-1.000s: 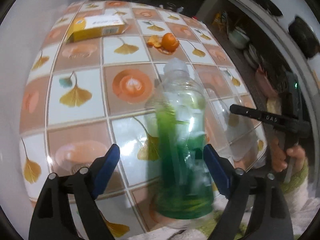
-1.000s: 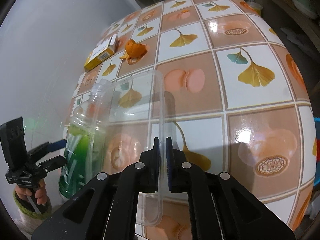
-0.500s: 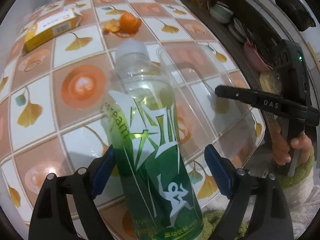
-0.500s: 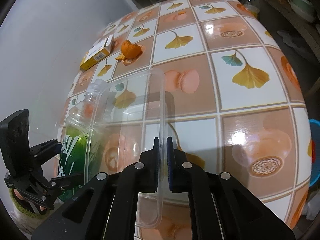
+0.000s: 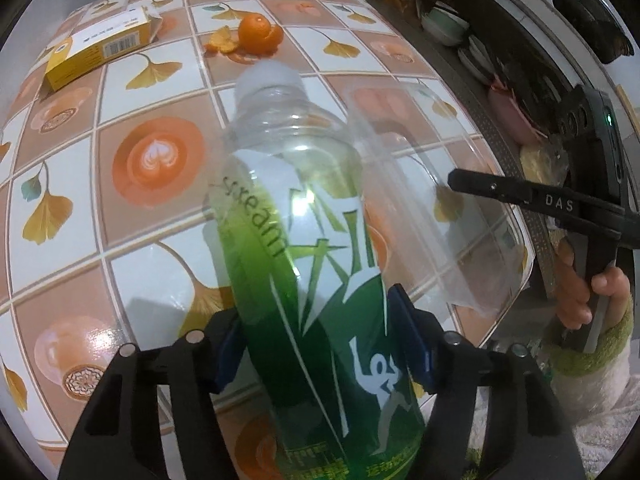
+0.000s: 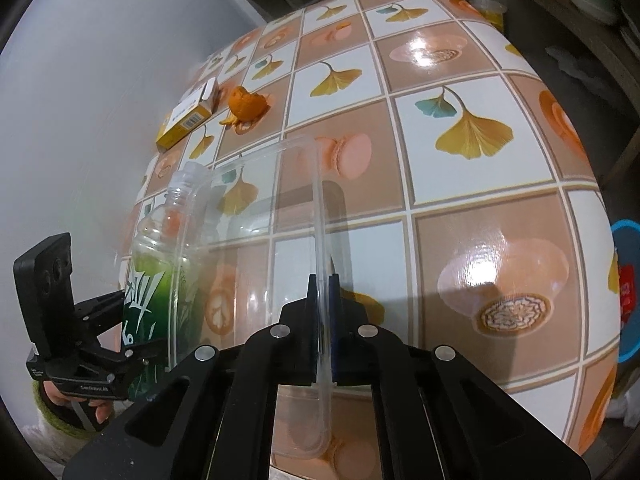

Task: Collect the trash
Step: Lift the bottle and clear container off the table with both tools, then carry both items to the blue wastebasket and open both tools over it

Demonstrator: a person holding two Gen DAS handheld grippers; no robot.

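A clear plastic bottle [image 5: 304, 240] with a green label and a white cap stands near the table's front edge. My left gripper [image 5: 316, 340] has its jaws closing around the lower body, and both blue pads touch its sides. The right wrist view shows the same bottle [image 6: 160, 280] at the left with the left gripper [image 6: 120, 328] around it. My right gripper [image 6: 324, 300] is shut on the rim of a clear plastic container [image 6: 260, 240], held just right of the bottle. Farther back lie an orange peel [image 5: 258, 34] and a yellow box [image 5: 100, 46].
The table [image 6: 460, 160] has a glossy tiled cloth with ginkgo leaves and cups. A white wall [image 6: 80, 100] runs along its left side. Shelves with bowls [image 5: 444, 24] stand beyond the right edge. A blue object [image 6: 626, 292] sits below the table's right edge.
The left gripper came down and in toward the bottle, and its jaws narrowed from wide apart to touching the bottle's sides. The right gripper and the clear container stayed put.
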